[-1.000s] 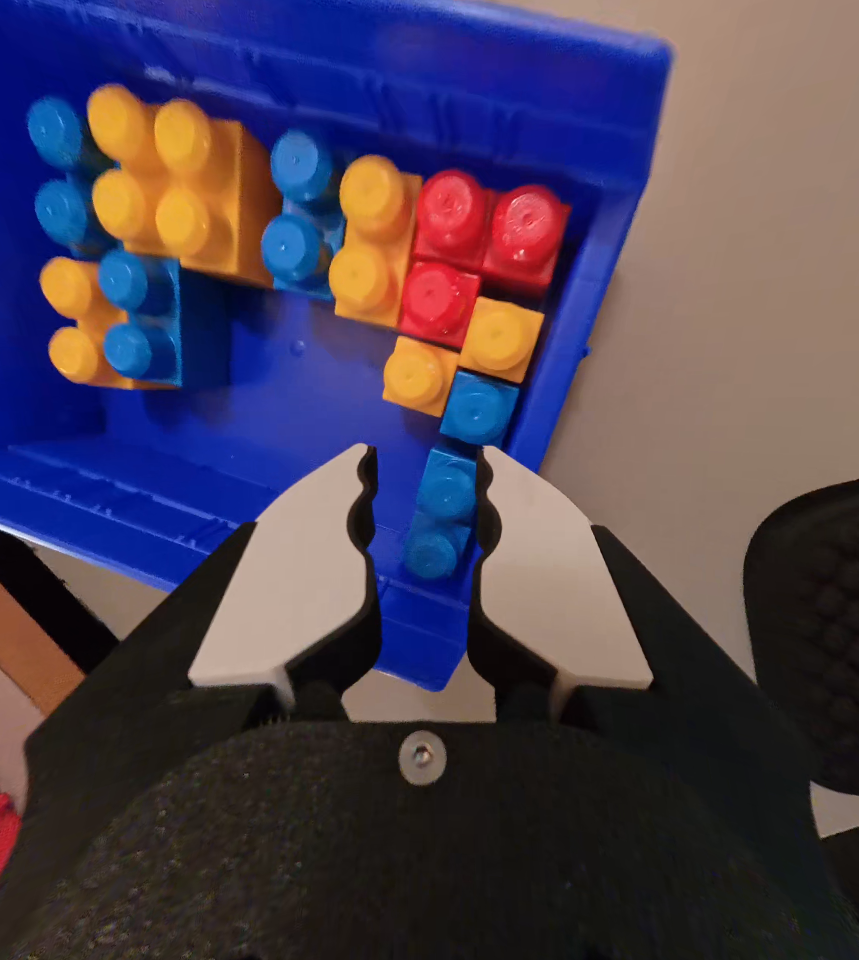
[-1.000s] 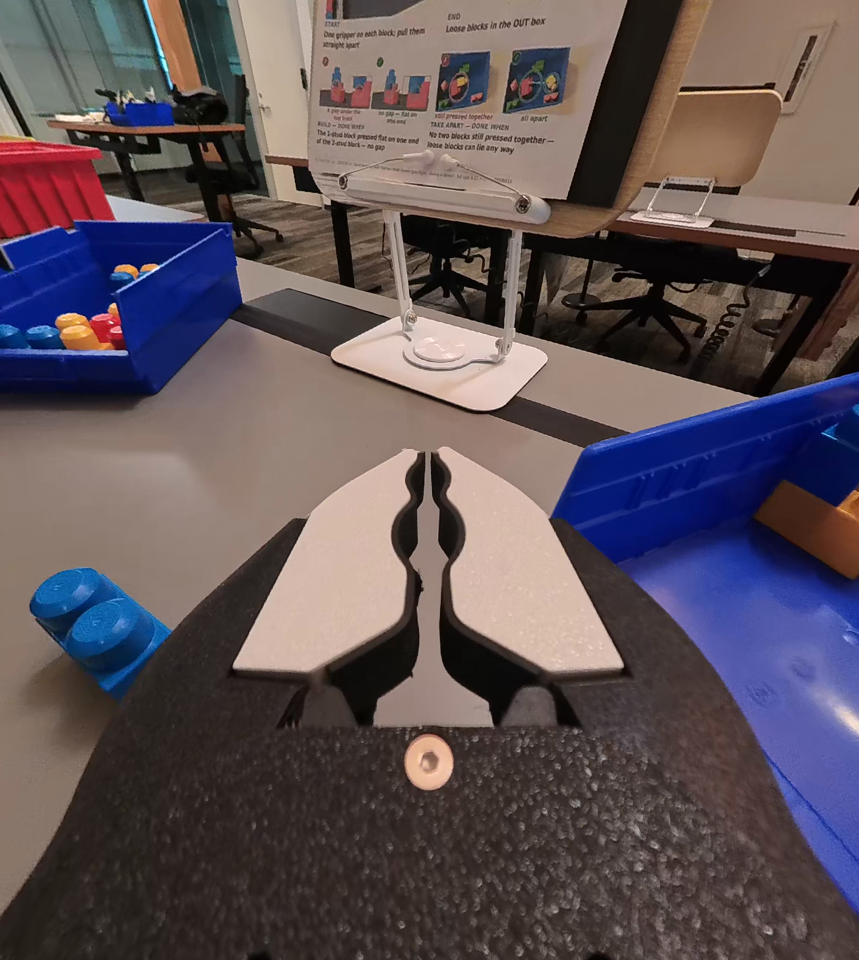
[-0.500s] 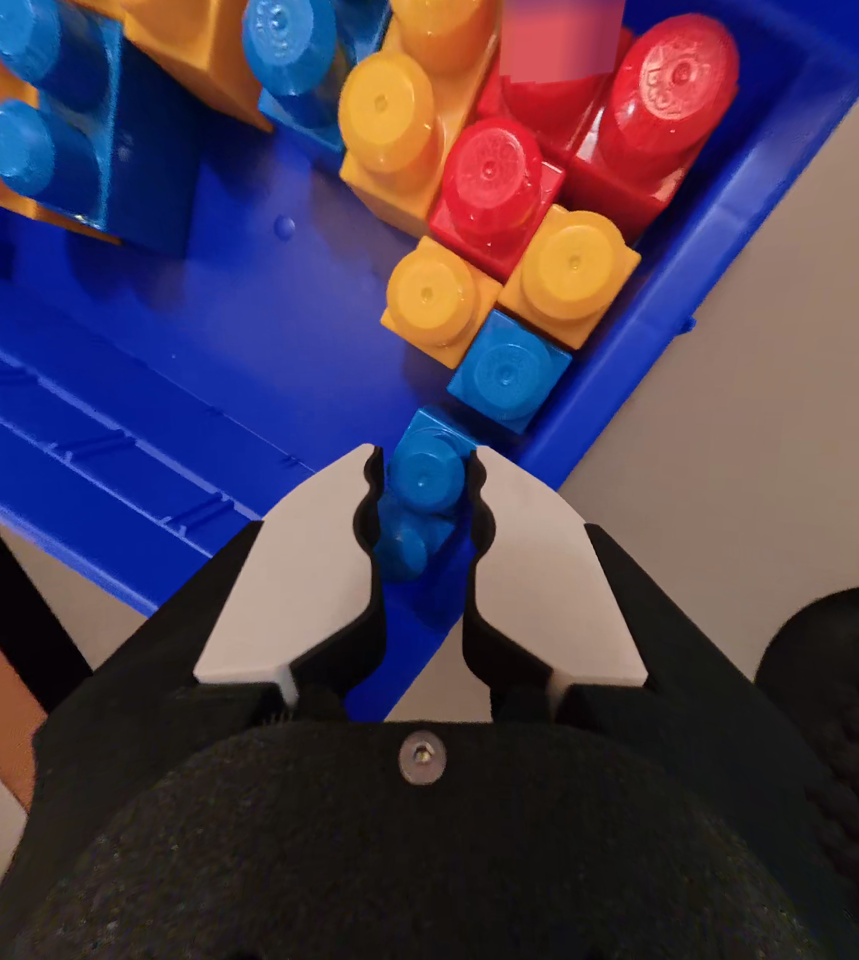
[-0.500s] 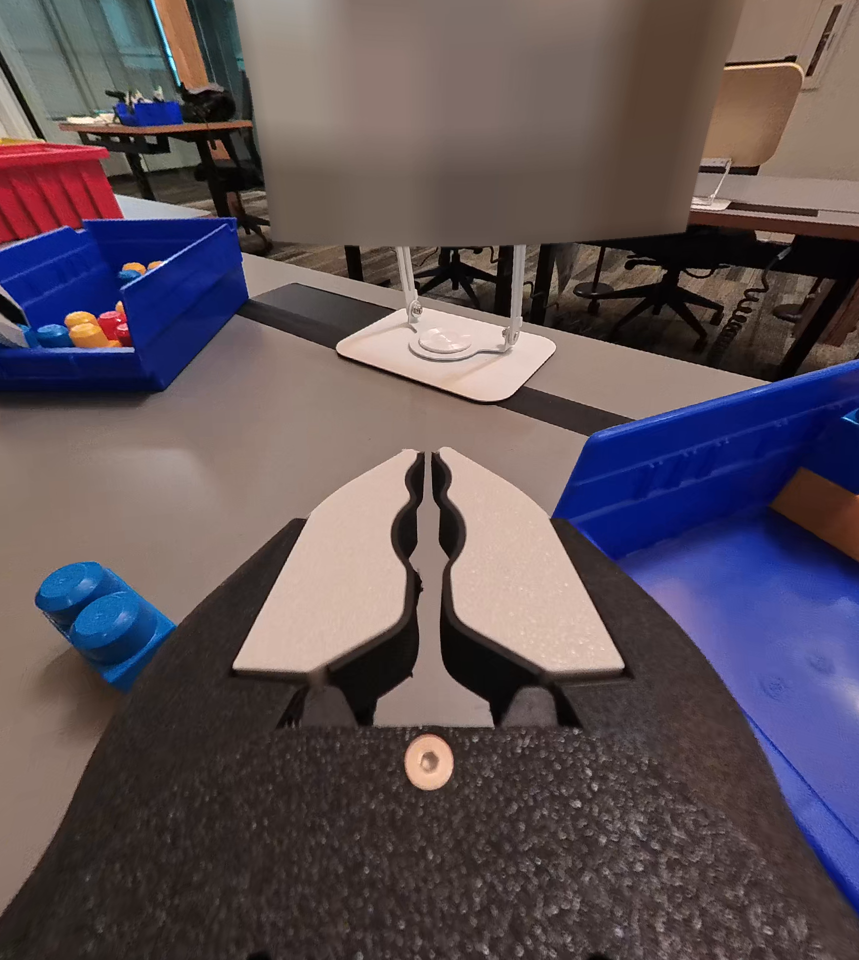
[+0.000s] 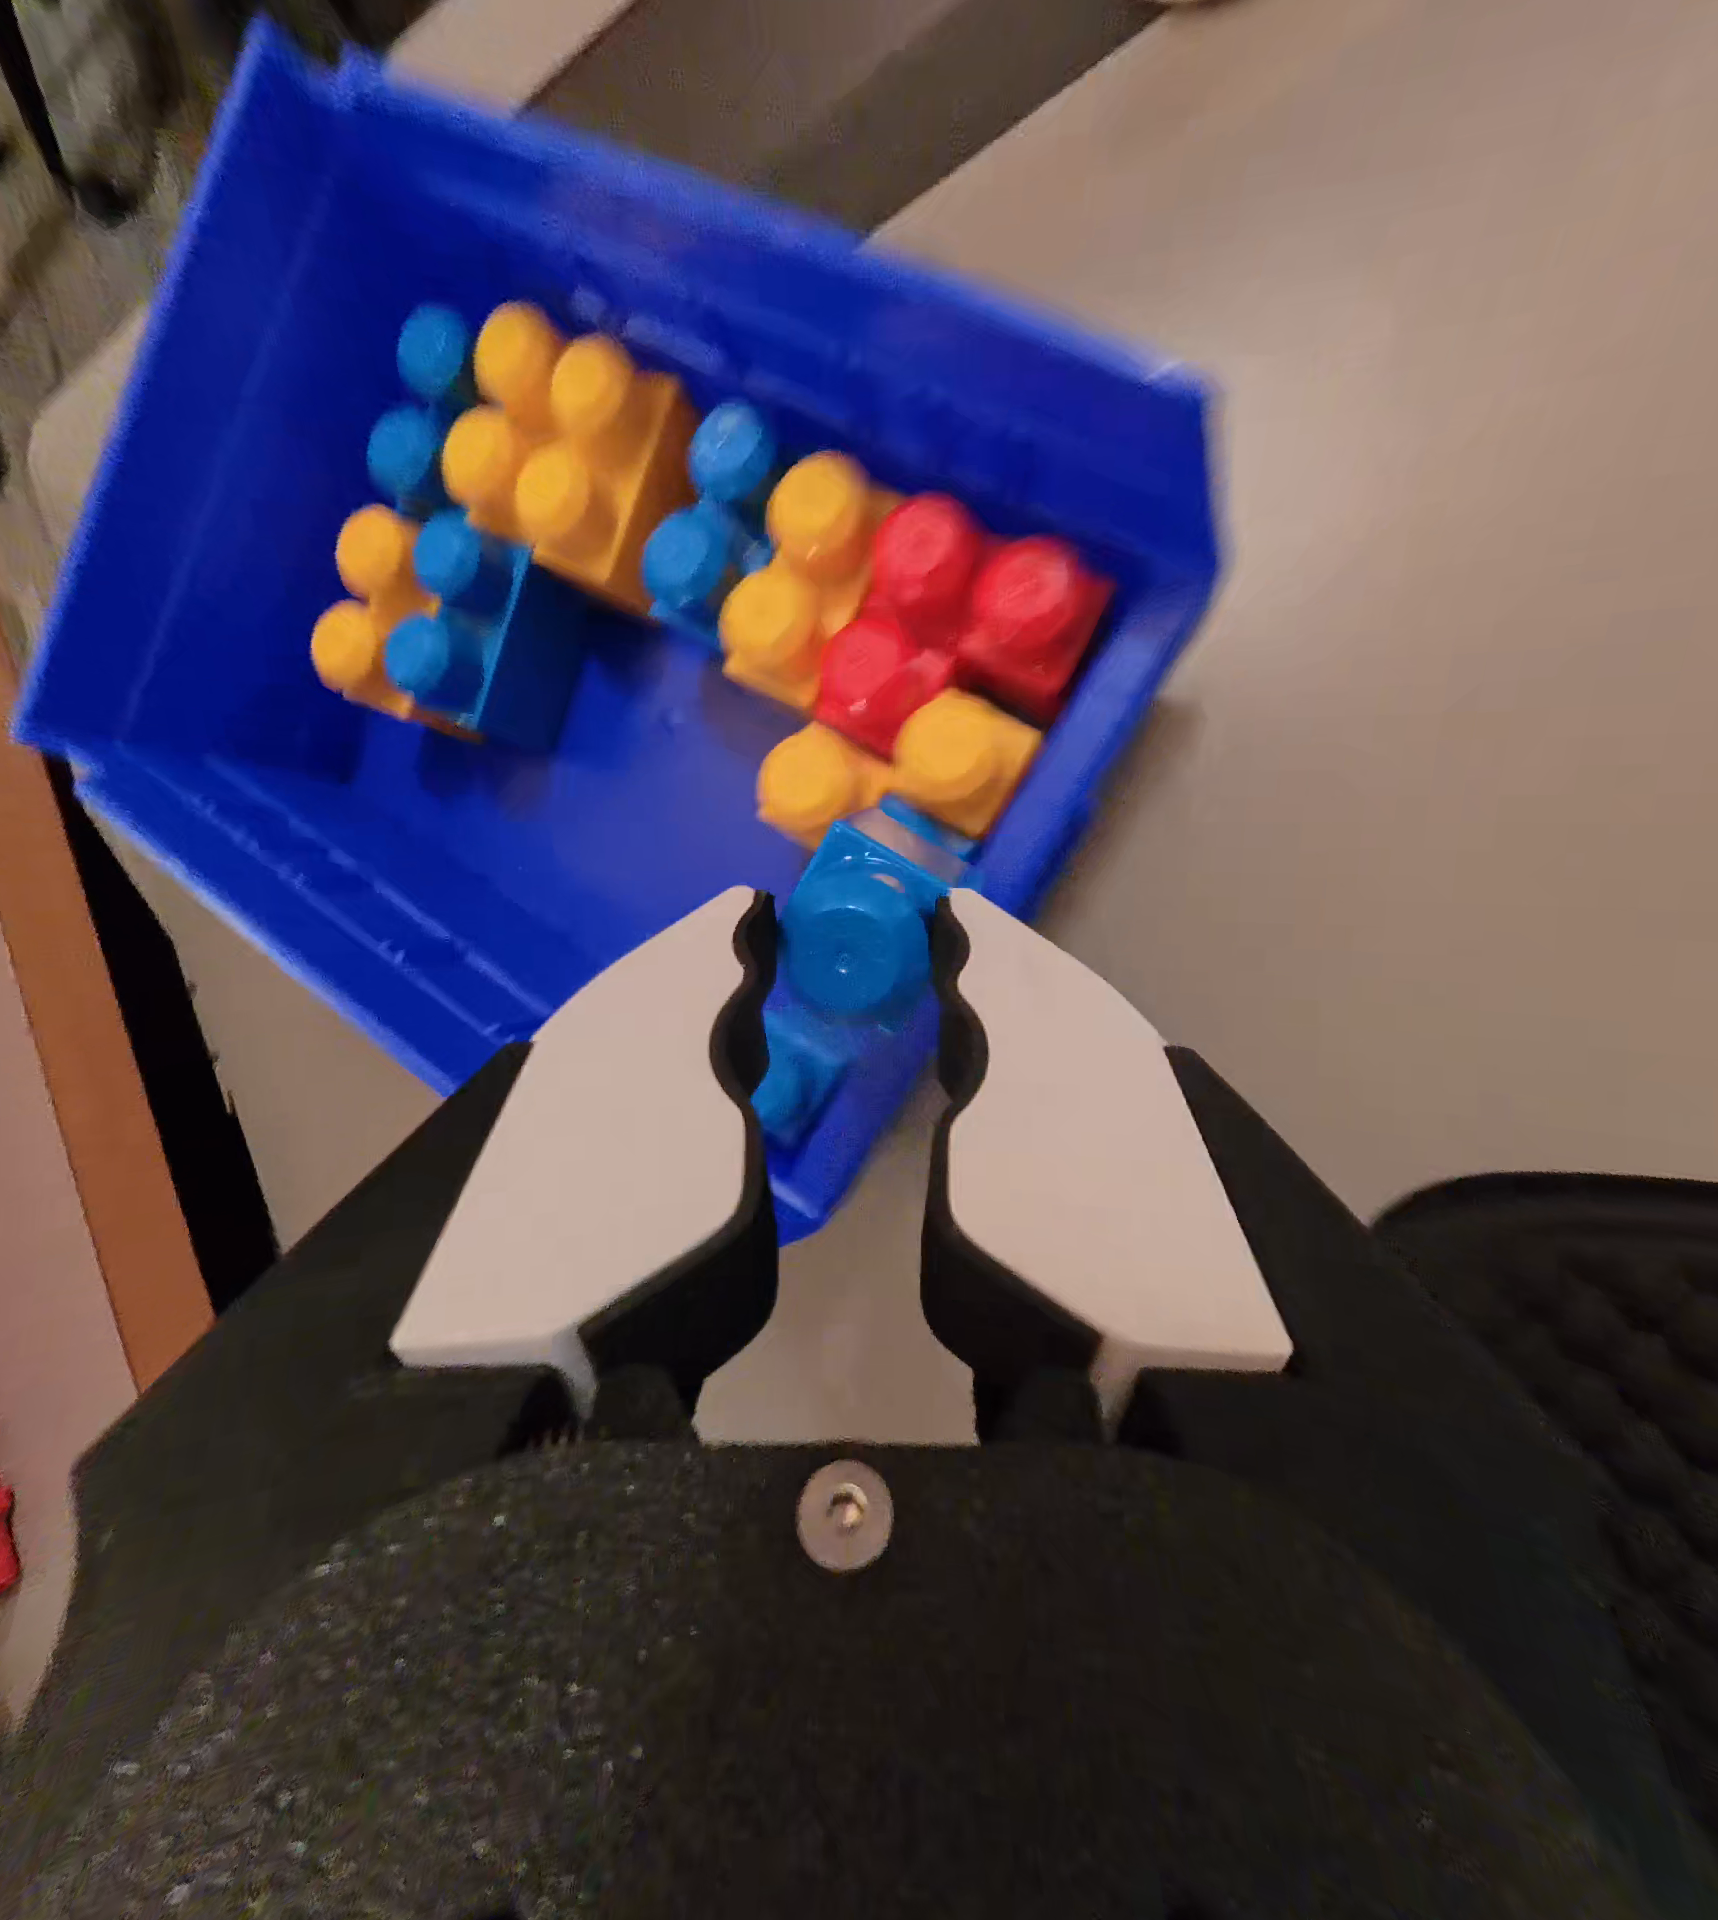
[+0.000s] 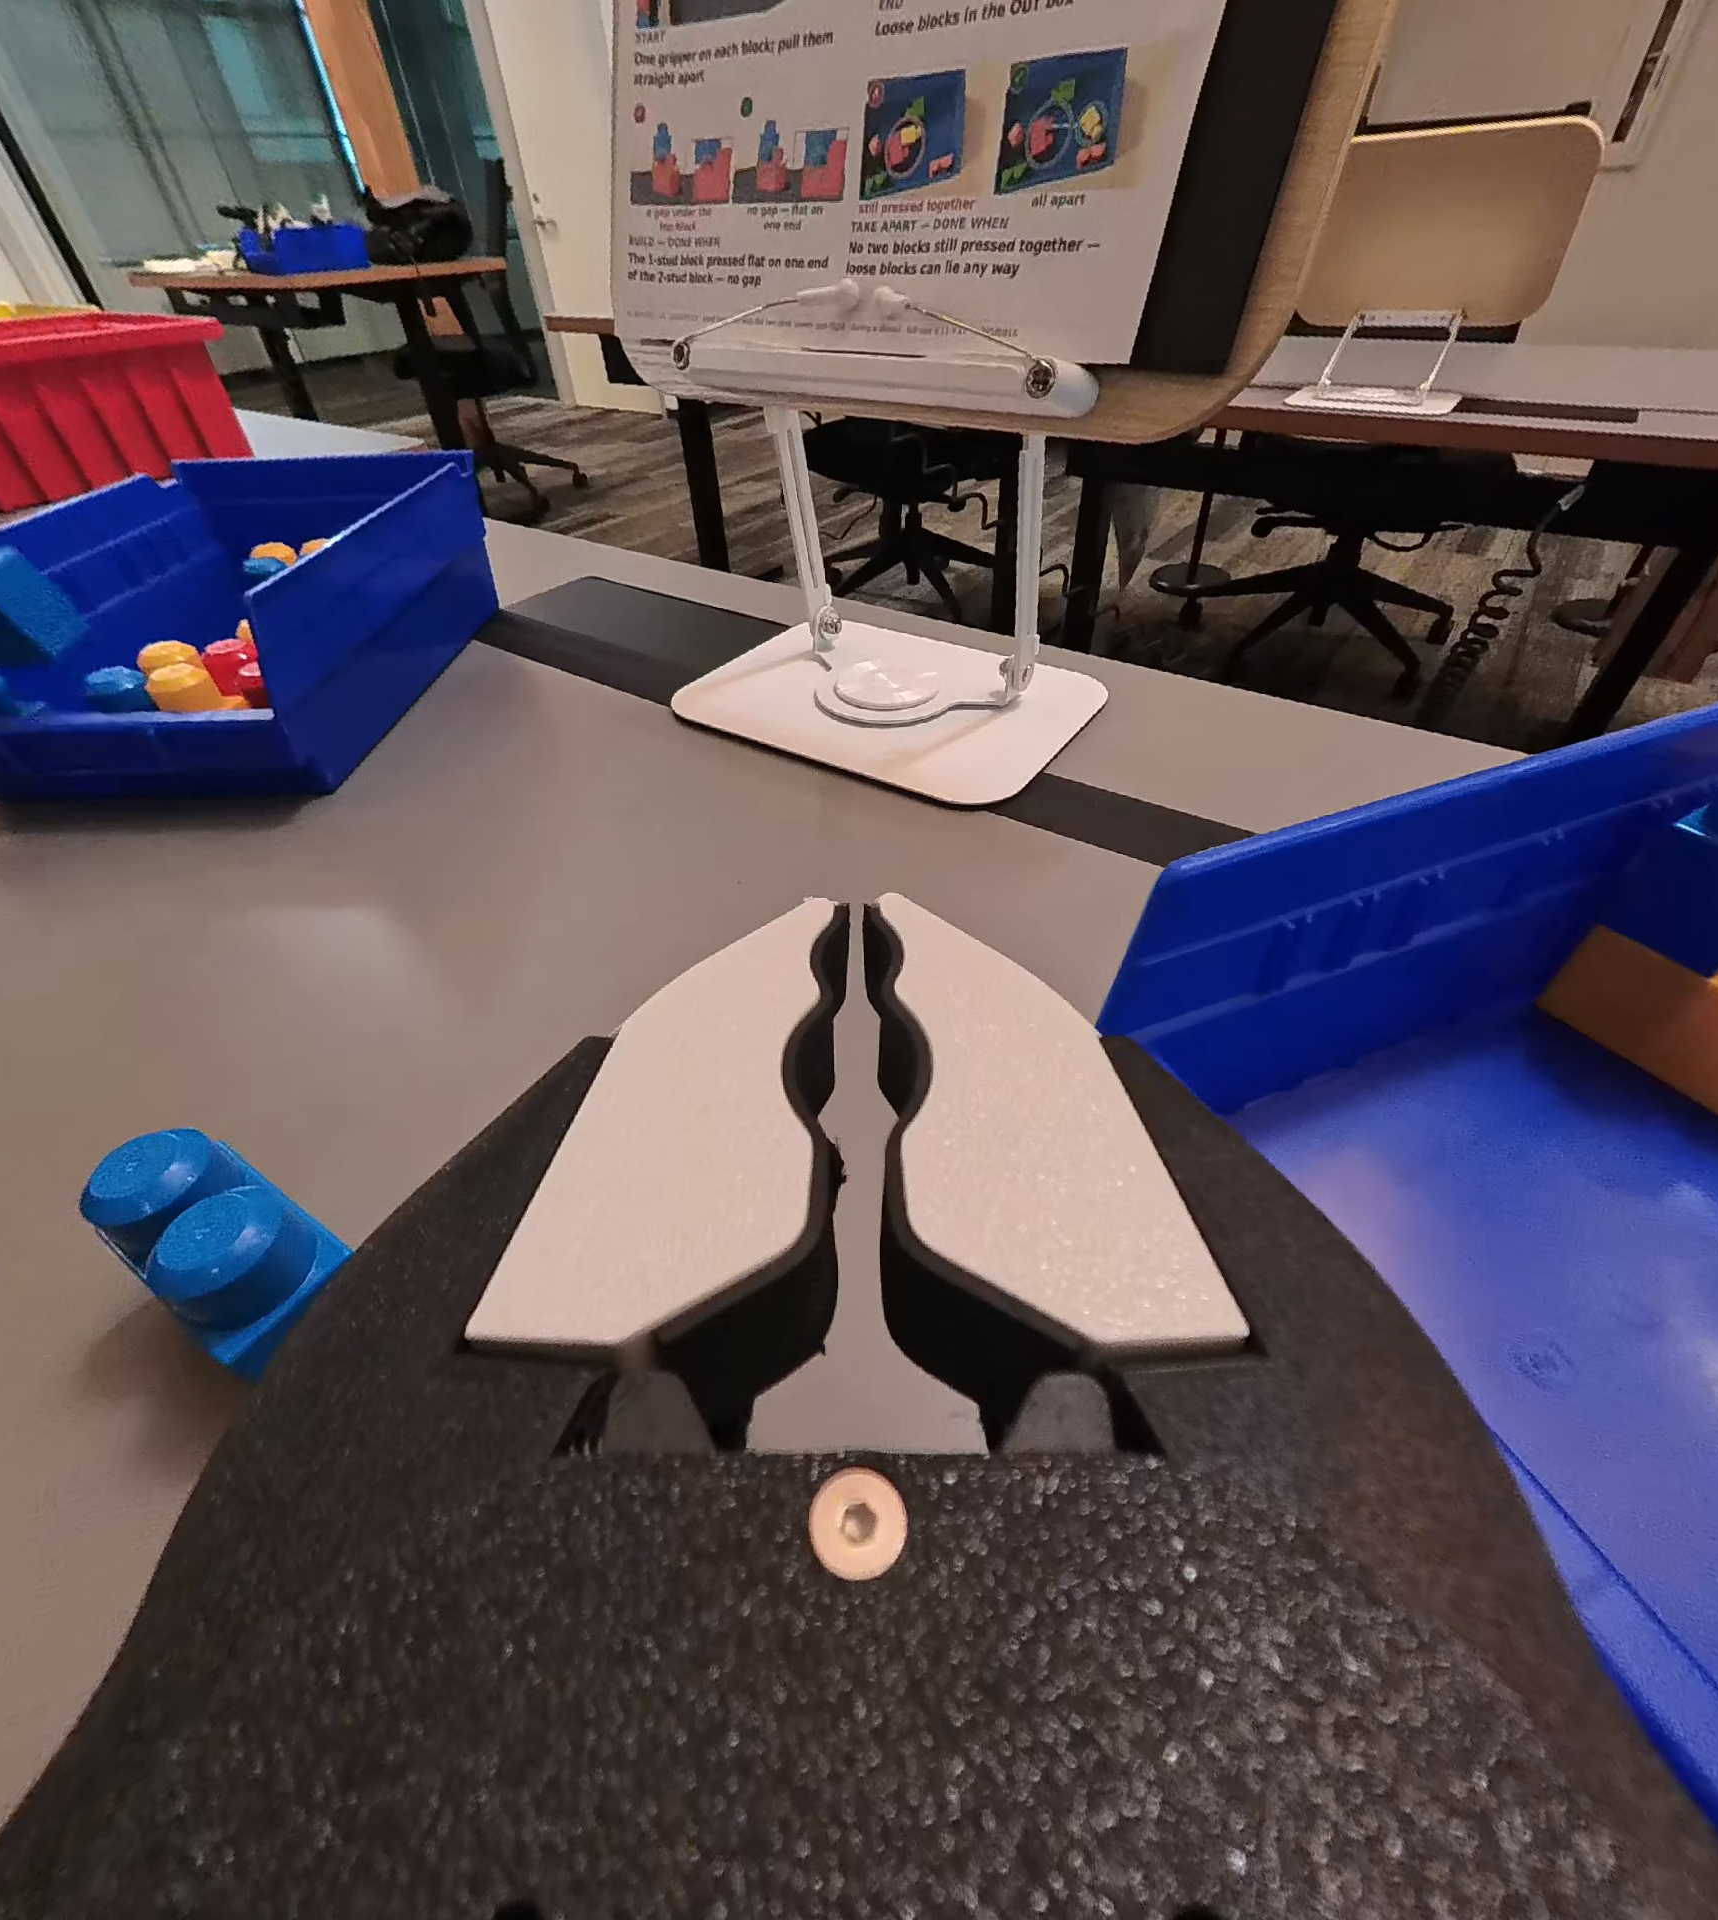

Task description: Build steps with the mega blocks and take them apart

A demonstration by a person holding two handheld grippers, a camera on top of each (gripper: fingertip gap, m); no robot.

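A blue block is held tight between the fingers of the left tool, above the near corner of a blue box. More blue, yellow and red blocks are kept inside that box. The right tool is nearly closed and nothing is held in it. Another blue block is seen on the grey worktop just beside it, and a second blue box on its other side.

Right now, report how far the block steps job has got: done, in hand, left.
Done: one blue two-stud block sits on the grey table by the shut, empty right gripper. In hand: the left gripper is shut on a blue block, held above the blue bin. Left: nothing is pressed together on the table, so no step is built; take-apart follows.
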